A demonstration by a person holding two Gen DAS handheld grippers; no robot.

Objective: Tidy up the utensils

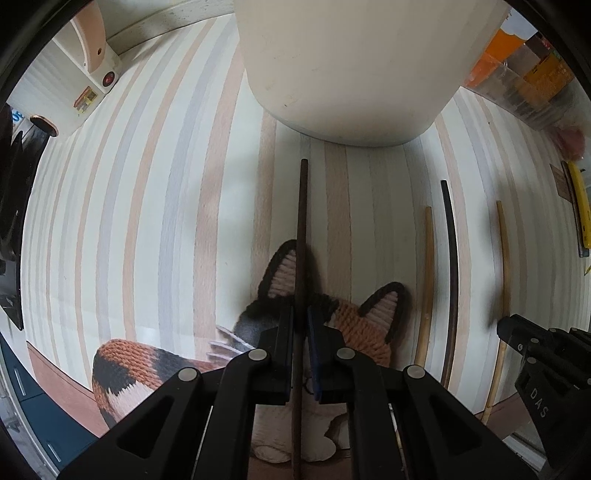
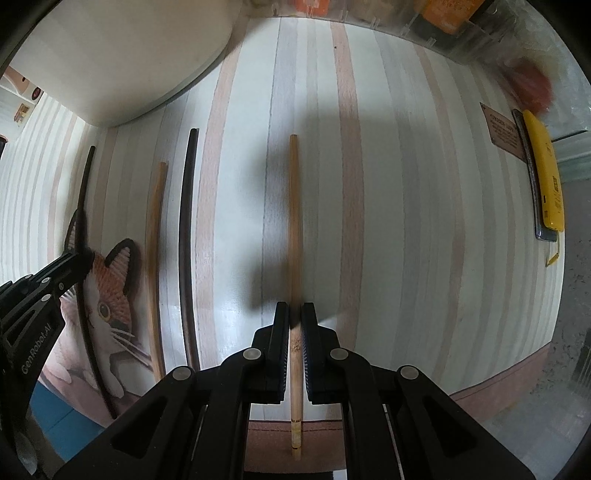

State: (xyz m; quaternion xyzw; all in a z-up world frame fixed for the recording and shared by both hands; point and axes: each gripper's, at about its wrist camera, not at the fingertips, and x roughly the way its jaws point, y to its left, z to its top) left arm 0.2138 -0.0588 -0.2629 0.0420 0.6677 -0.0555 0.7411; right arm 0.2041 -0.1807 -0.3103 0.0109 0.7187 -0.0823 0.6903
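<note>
Our left gripper (image 1: 301,325) is clamped on a dark chopstick (image 1: 302,221) that runs toward twelve o'clock, over the knitted cat (image 1: 364,325) lying under it. Our right gripper (image 2: 294,321) is clamped on a light chopstick (image 2: 294,221), also pointing to twelve. Both tools aim straight down at the striped mat (image 1: 166,203).

We judge the sorting about half begun: one stick sits in each tool, and two more lie loose side by side, a second light chopstick (image 2: 157,258) and a second dark chopstick (image 2: 186,240), at about nine o'clock from the right tool. Nothing appears to have gone into the big white pot (image 1: 347,66) yet, though its inside is hidden, and whether the sticks belong there we can only guess.

For room, the pot fills twelve o'clock in the left view, its base close beyond the dark stick's tip. The mat lies open toward ten o'clock there, and toward one o'clock in the right view. A clear box (image 2: 436,22) lines the far edge at twelve to one, a yellow case (image 2: 546,173) sits at three, and the mat's near edge runs close at six
</note>
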